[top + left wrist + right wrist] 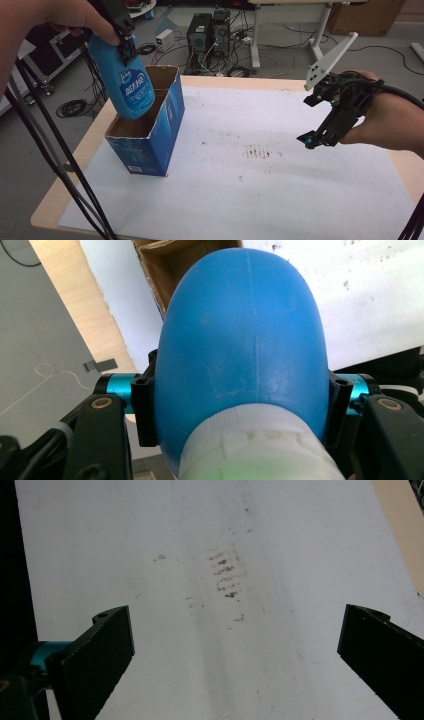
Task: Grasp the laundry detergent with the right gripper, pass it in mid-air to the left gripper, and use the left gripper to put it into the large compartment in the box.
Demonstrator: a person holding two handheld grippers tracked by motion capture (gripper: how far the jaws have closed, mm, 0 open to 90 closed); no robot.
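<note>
Left claw (127, 47) clenched on blue bottle (125, 82), tilted, base over open blue carton (150, 135) at desk's (280, 82) left. Right claw (235, 645) released, hovering over stained white sheet (280, 190).

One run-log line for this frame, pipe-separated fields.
left gripper: shut on blue plastic bottle, base over open blue cardboard box | right gripper: open, nothing held, above stained white sheet

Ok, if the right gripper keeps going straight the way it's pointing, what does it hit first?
Probably the white sheet on the table: the right gripper points down at it with jaws open and nothing between them, near the brown smudges. How far off is unclear.
</note>
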